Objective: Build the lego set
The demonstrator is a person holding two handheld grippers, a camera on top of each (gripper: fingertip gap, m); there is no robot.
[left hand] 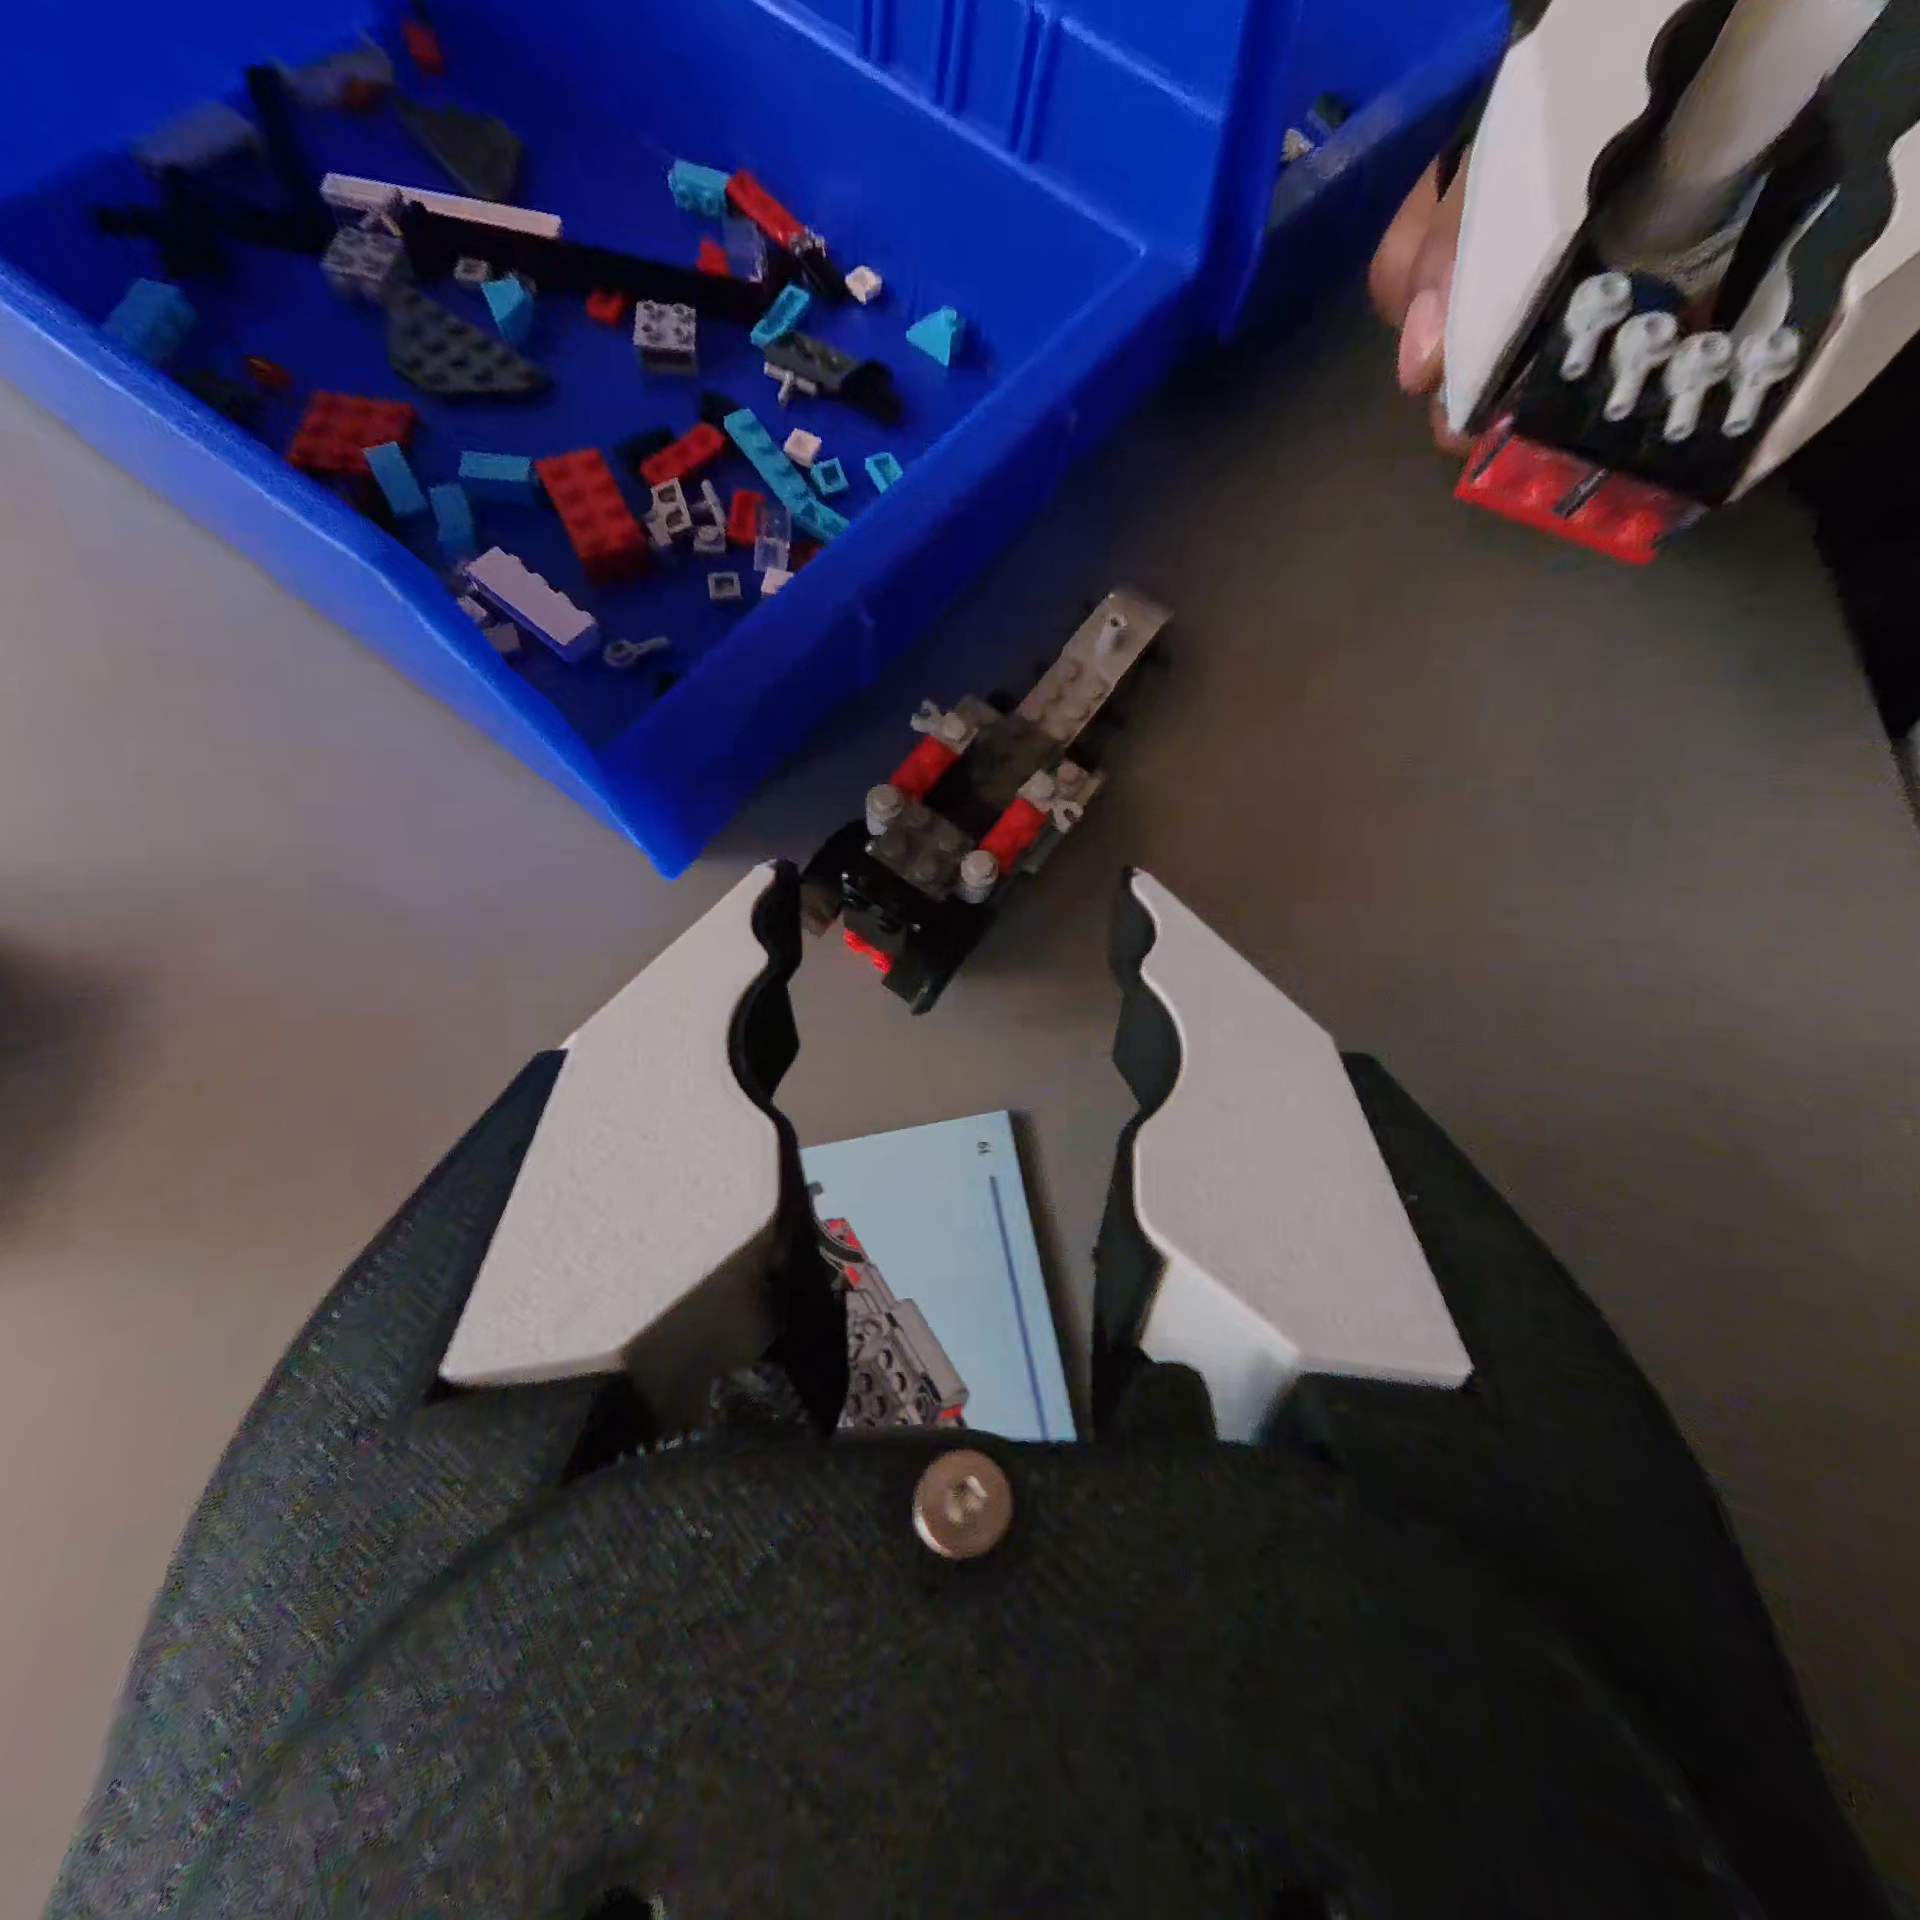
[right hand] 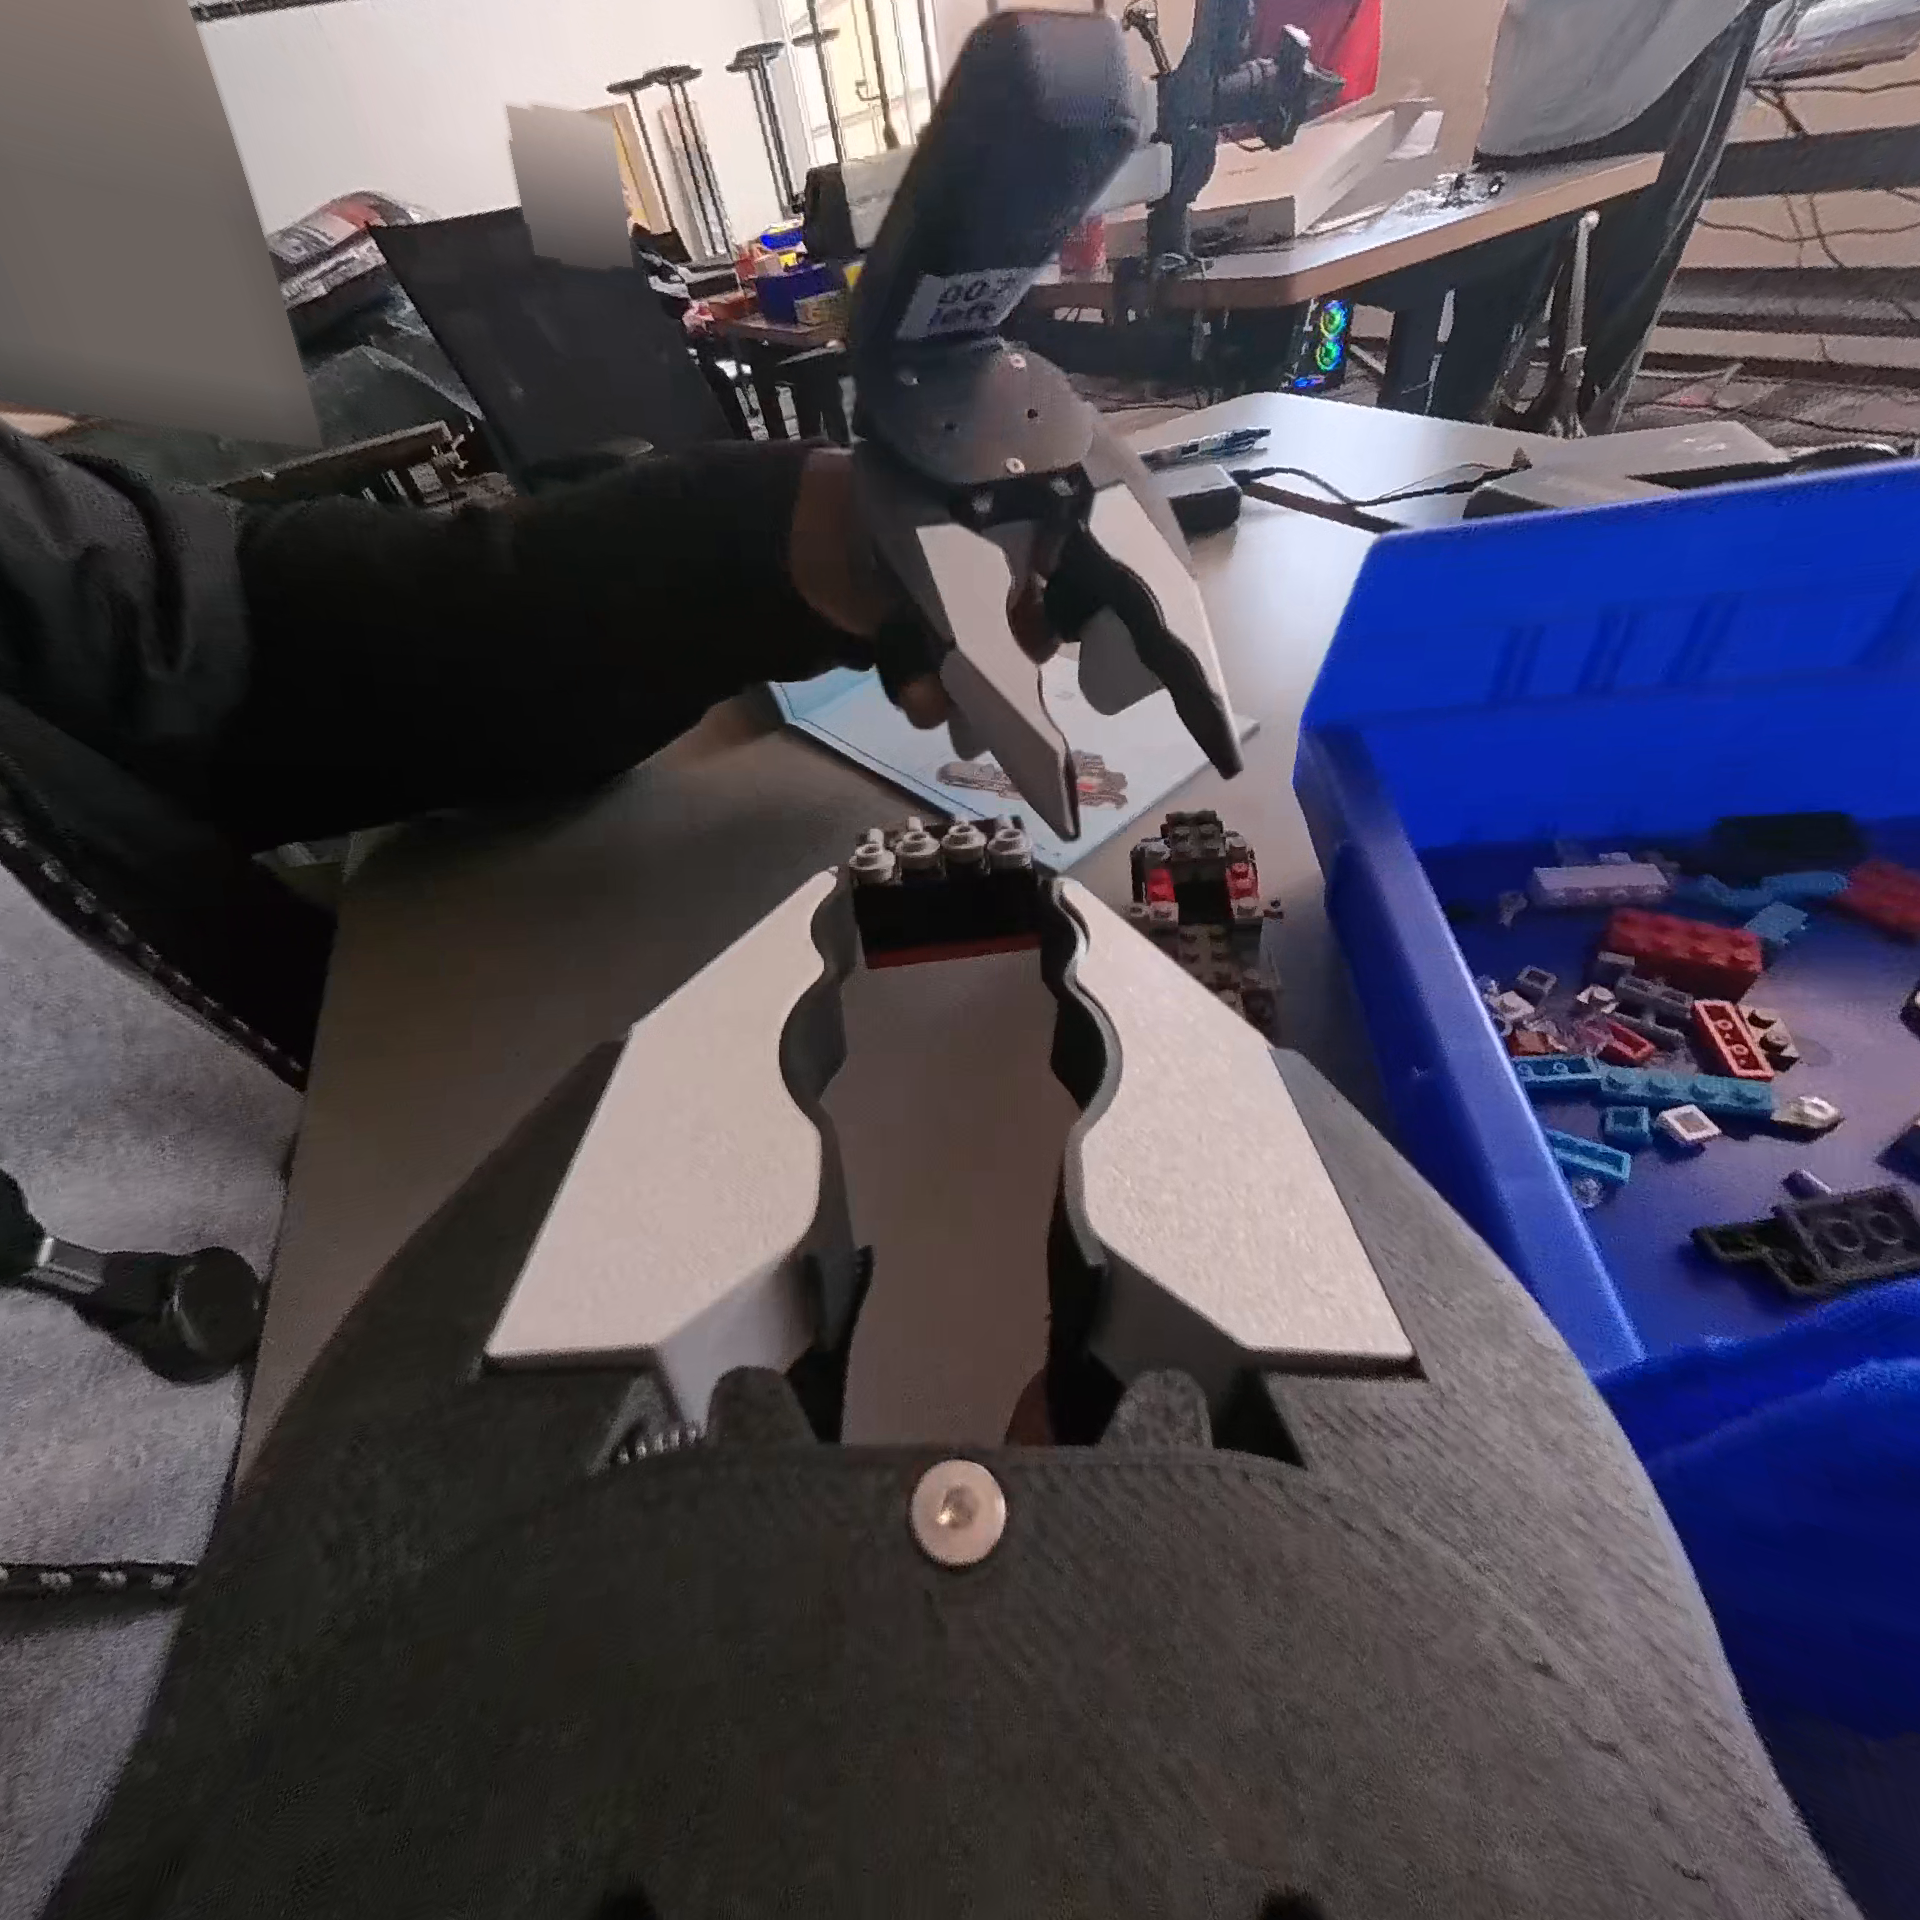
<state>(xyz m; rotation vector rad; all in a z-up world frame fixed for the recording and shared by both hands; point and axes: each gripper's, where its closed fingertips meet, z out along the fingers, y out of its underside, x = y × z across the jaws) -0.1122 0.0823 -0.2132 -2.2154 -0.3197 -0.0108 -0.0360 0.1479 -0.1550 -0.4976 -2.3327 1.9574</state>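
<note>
Two grippers are up over the grey worktop (left hand: 1455, 935). Starting at the left of the left wrist view, I see the blue bin (left hand: 727, 727) holding a scatter of loose bricks (left hand: 582, 509) in red, teal, grey and black. Just beside its near corner, on the bare worktop, lies the partly built model (left hand: 977, 821), black and grey with two red bars. My left gripper (left hand: 951, 883) hovers above it with its jaws spread and nothing between them; one end of the model sits just past the tips. Beneath that gripper lies the pale blue instruction booklet (left hand: 956, 1247). Further right, my right gripper (right hand: 948, 894) has its jaws pinching a small sub-assembly (right hand: 948, 894), black with a red base and four grey round pieces on top, held clear of the worktop. A hand (left hand: 1418, 281) shows behind that gripper in the left wrist view, though it is blurred, so I cannot tell its grip. In the right wrist view a dark sleeve (right hand: 468, 623) leads to the left gripper.
</note>
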